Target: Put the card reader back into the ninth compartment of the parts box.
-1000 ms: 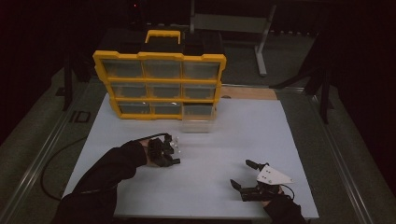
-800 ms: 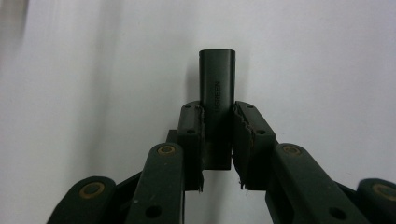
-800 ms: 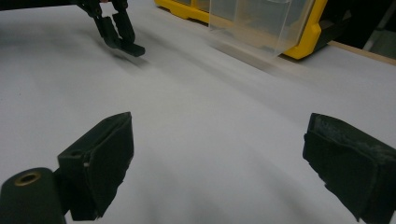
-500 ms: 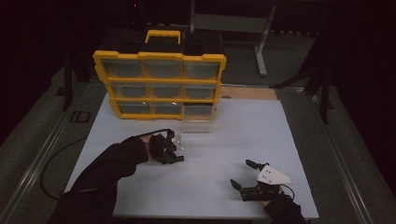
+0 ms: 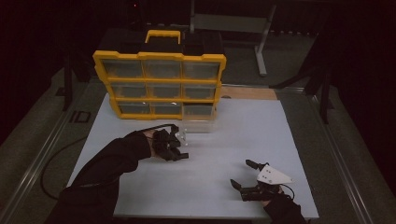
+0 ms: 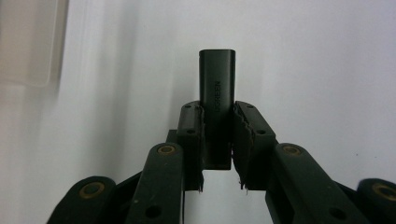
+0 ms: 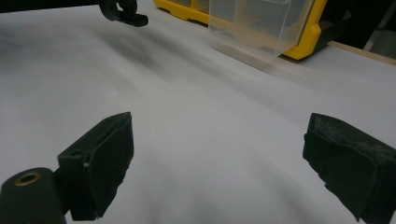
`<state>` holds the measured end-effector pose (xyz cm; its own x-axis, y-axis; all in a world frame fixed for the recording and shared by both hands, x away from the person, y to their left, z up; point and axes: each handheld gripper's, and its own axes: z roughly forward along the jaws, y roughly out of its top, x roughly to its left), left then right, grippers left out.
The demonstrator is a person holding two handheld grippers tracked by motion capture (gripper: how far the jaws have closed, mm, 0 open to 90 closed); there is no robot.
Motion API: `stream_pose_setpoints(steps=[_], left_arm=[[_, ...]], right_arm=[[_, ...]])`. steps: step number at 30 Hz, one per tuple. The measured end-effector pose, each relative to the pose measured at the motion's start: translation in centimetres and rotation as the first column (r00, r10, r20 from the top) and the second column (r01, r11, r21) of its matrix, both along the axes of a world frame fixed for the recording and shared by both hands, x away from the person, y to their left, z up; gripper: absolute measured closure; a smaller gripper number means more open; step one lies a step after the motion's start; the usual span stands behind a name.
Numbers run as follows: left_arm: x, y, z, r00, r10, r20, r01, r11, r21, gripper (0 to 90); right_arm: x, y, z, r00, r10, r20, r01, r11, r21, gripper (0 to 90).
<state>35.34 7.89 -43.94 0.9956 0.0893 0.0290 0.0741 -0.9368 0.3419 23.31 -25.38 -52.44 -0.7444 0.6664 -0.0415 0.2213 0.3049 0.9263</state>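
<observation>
the left gripper [image 6: 217, 140] is clamped on a small black adapter [image 6: 217, 88], jaws pressed to its two flat sides about halfway along, the lettered face up and the far end sticking out past the tips; beneath it lies the white table [image 5: 243, 140], and a clear drawer [image 6: 28, 42] edges in at the upper left of the left gripper view; in the high view that drawer [image 5: 200, 116] stands pulled out of the bottom right slot of the yellow organizer [image 5: 159, 84], just ahead of the gripper [image 5: 175, 144]; the likely step is dropping the adapter into it, so it seems wise to keep the grip square, carry the piece over the drawer's rim, and release only once it is well inside; the left forearm reaches in from the lower left, sleeve dark, wrist angled toward the drawer; the right gripper [image 5: 245, 175] rests low near the table's front right, jaws spread wide and empty, pointing left toward the organizer.
</observation>
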Motion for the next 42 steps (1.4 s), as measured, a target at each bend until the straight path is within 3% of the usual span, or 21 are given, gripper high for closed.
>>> stream_pose_setpoints(steps=[24,42], left_arm=[[1.5,-1.4,2.8,0.9998,0.010,0.015,-0.009,0.9989,-0.045,74.6],[3.5,-1.6,5.2,0.9968,0.068,0.042,-0.064,0.9937,-0.092,74.6]], right_arm=[[-0.1,0.0,0.1,1.0000,0.002,0.007,-0.002,1.0000,0.001,9.1],[-0.1,0.0,0.1,1.0000,0.003,0.005,-0.003,1.0000,0.003,9.1]])
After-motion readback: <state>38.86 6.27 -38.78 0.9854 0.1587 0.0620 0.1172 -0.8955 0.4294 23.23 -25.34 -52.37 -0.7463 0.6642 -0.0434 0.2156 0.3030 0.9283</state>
